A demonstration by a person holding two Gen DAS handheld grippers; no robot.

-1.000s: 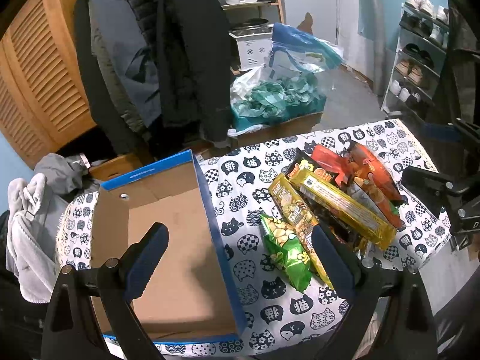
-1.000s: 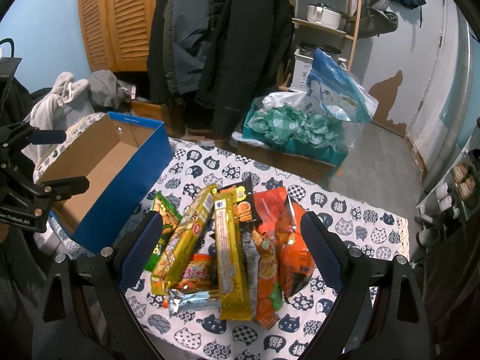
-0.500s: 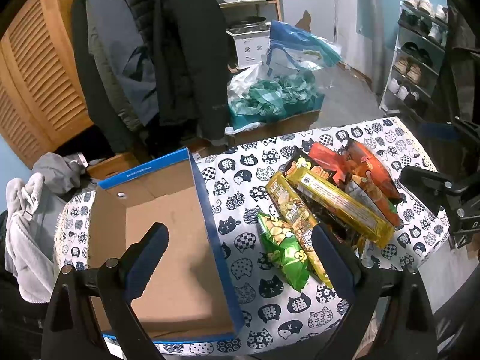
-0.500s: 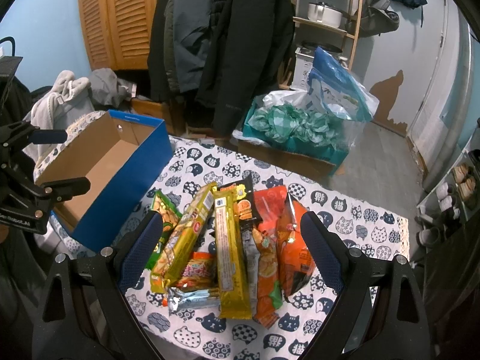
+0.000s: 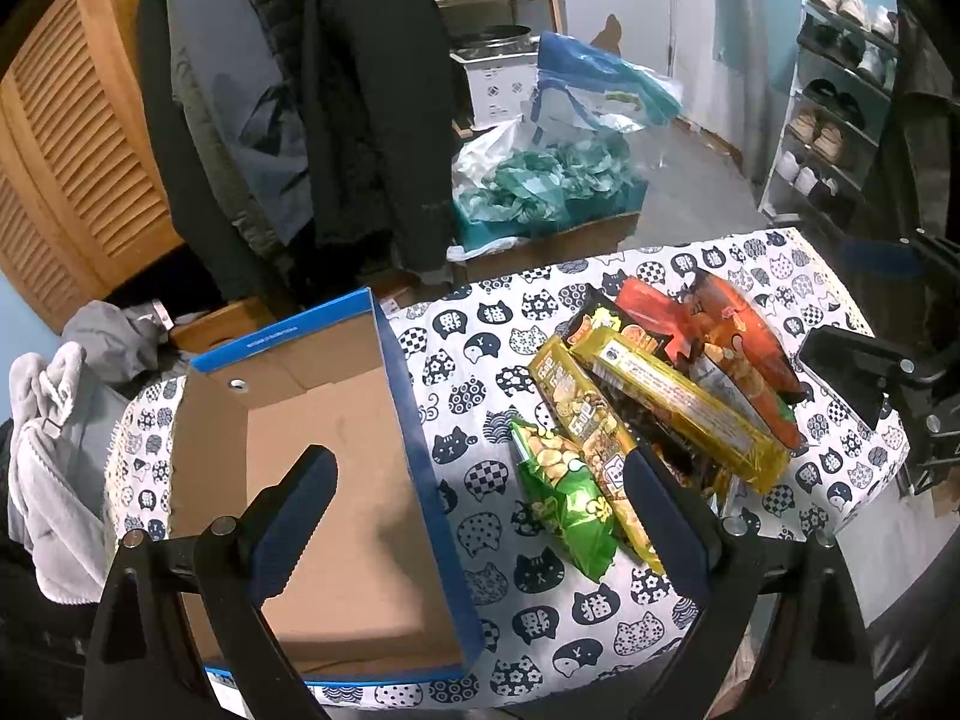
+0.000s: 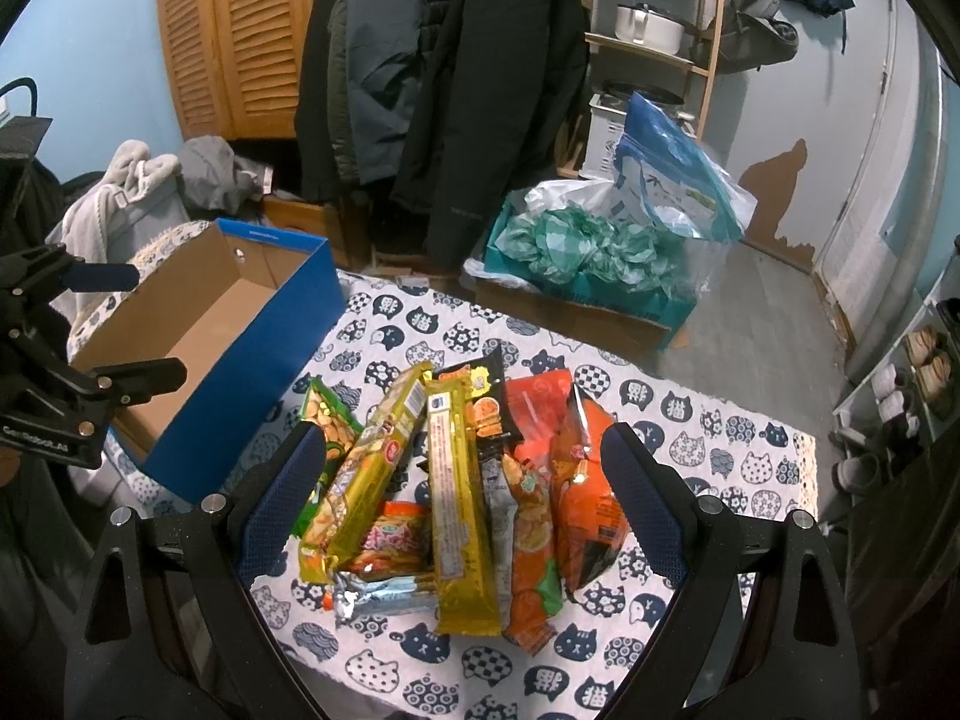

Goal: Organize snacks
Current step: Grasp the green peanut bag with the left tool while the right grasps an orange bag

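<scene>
An empty blue cardboard box stands on the left of a table with a cat-print cloth. A pile of snack packets lies to its right: a green packet, long yellow packets, and orange ones. My left gripper is open and empty, hovering over the box's right wall. My right gripper is open and empty above the snack pile.
Dark coats hang behind the table. A box of teal-wrapped items with plastic bags sits on the floor beyond. Grey clothes lie left of the table. A shoe rack stands at right. Louvred wooden doors are at back left.
Both views have shifted only slightly; the left gripper has drifted a little. Both grippers stay open and empty. The snacks and box have not moved.
</scene>
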